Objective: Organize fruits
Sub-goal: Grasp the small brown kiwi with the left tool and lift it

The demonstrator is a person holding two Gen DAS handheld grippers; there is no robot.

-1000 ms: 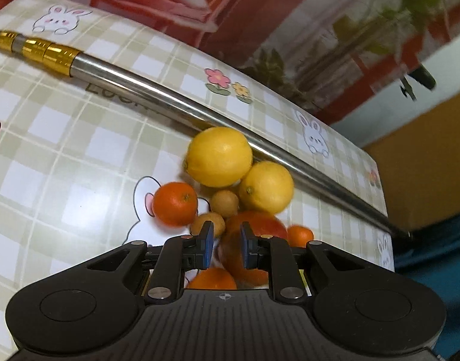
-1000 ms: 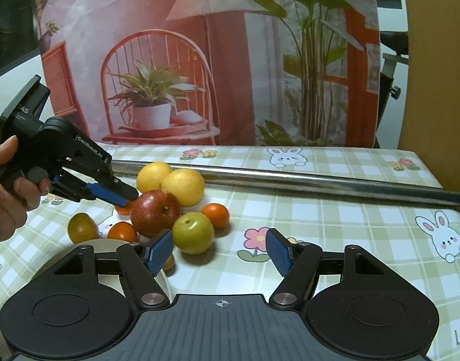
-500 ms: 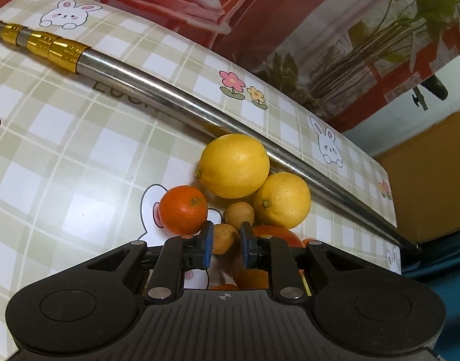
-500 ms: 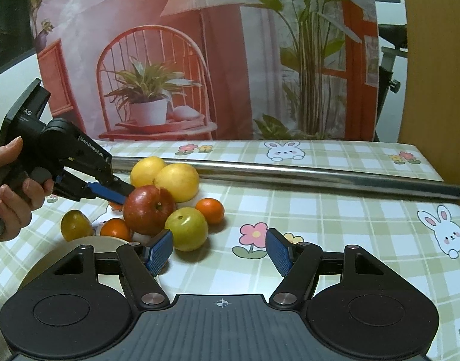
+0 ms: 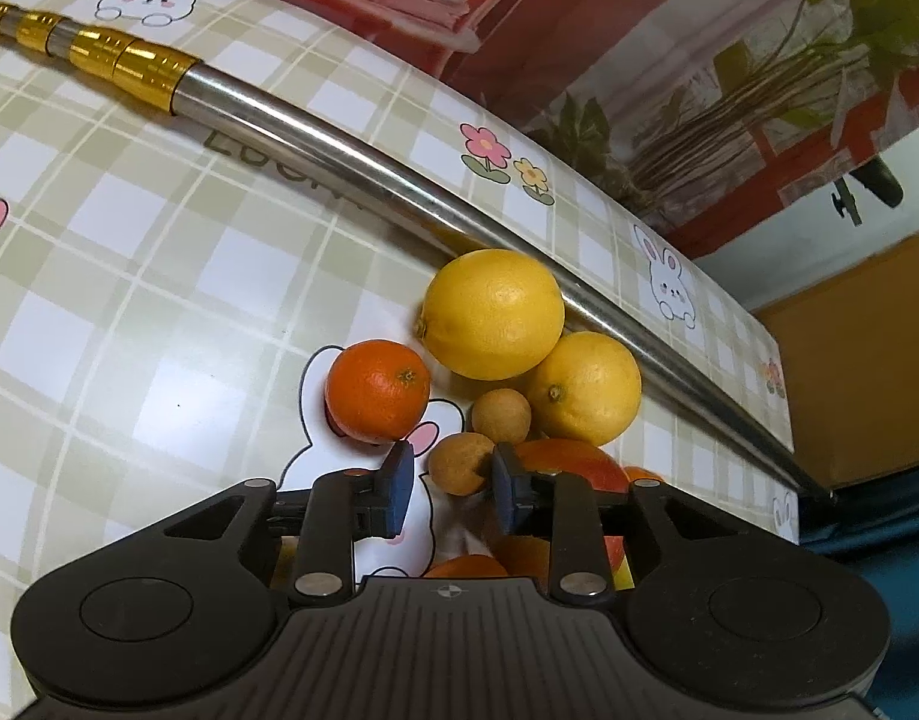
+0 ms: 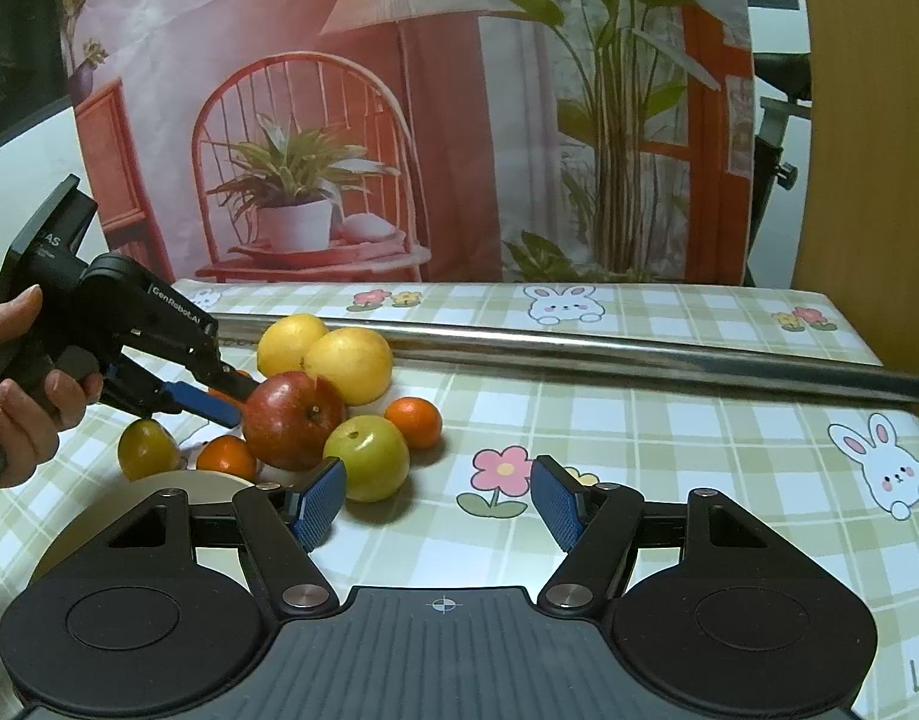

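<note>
My left claw, parted and empty, has a small brown fruit just ahead between its fingers on the tabletop, far nearer than my wide-open right claw.

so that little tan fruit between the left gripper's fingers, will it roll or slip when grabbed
The small tan fruit looks round, so it would probably roll if nudged rather than clamped. It seems light and firm-skinned, so the left gripper likely needs only a gentle squeeze. The red apple close beside it may get bumped.
</note>
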